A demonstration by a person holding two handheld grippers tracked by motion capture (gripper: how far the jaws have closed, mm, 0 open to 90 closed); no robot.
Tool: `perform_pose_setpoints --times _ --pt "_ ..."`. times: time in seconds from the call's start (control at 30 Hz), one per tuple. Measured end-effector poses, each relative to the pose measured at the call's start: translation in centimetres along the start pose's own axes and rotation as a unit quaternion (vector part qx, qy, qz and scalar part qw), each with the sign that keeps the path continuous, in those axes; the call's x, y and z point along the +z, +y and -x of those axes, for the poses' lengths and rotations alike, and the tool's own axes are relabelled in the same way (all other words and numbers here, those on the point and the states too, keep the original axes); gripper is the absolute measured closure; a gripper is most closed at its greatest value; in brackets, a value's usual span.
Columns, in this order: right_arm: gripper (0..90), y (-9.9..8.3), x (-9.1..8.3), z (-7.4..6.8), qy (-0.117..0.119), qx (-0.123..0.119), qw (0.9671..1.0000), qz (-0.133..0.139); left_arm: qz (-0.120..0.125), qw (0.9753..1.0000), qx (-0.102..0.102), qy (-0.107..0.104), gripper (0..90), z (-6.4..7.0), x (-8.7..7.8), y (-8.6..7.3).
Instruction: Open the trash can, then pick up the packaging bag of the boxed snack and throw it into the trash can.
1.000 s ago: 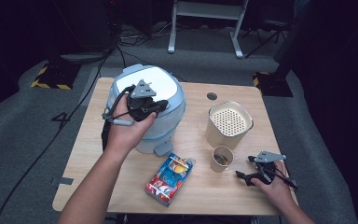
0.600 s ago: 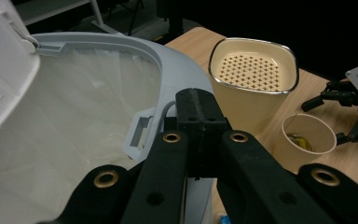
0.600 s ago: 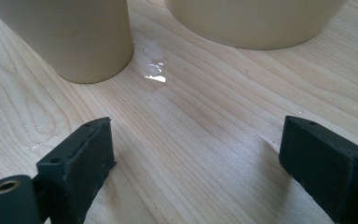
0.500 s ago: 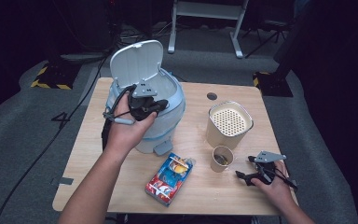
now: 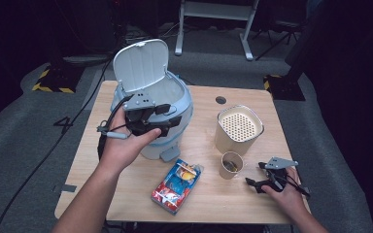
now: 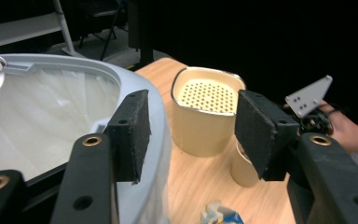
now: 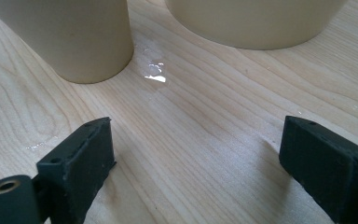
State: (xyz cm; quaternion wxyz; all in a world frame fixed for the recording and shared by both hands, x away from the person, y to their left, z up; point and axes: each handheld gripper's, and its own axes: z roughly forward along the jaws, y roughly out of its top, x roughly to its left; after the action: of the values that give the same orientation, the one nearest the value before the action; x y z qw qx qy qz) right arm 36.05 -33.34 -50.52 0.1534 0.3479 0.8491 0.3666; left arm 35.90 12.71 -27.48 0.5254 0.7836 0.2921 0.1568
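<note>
In the high view, the left gripper [image 5: 167,127] is held against the near rim of a pale blue-grey bin [image 5: 177,104]. Its lid [image 5: 140,65] stands up beyond the tool, hinged at the far side. The hand and the gripper body cover the bin's front wall, so the jaw gap cannot be read from here. A pedal or foot [image 5: 170,154] sticks out below the tool. Toward the person from it lies a red and blue packet [image 5: 177,186], its print too small to read. The right gripper [image 5: 258,183] rests low on the table [image 5: 126,199], jaws apart, just to the right of a small cup [image 5: 231,165]. Something dark sits in the cup, but it is hard to make out. Beyond the cup stands a cream container [image 5: 239,130] with a perforated top.

In the left gripper view, the jaws stand apart and hold nothing. The left pad overlaps the bin's rim [image 6: 149,100]; whether it touches cannot be told. A translucent liner [image 6: 46,116] shows inside, its bottom cut off. Between the jaws stands the cream container, and the cup is half hidden by the right pad.

In the right gripper view, the jaws are wide apart over bare wood. Ahead are the cup's base [image 7: 70,39] and the container's base [image 7: 256,21], both cropped at the top. A small shiny wet-looking spot [image 7: 154,70] lies between them.
</note>
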Motion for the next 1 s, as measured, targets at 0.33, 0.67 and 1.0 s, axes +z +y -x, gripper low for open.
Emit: perform_pose_setpoints --times 0.33,0.67,1.0 --pt "10.0 0.0 0.0 0.0 0.0 0.0 1.0 0.0 -0.022 0.9997 0.013 -0.002 39.7 0.8 -0.6 -2.8" --pt "10.0 0.0 0.0 0.0 0.0 0.0 1.0 0.0 -0.042 0.9991 0.004 0.008 39.5 1.2 0.2 -7.8" --pt "10.0 0.0 0.0 0.0 0.0 0.0 1.0 0.0 -0.086 0.9953 -0.043 -0.004 42.2 0.9 2.6 -13.1"
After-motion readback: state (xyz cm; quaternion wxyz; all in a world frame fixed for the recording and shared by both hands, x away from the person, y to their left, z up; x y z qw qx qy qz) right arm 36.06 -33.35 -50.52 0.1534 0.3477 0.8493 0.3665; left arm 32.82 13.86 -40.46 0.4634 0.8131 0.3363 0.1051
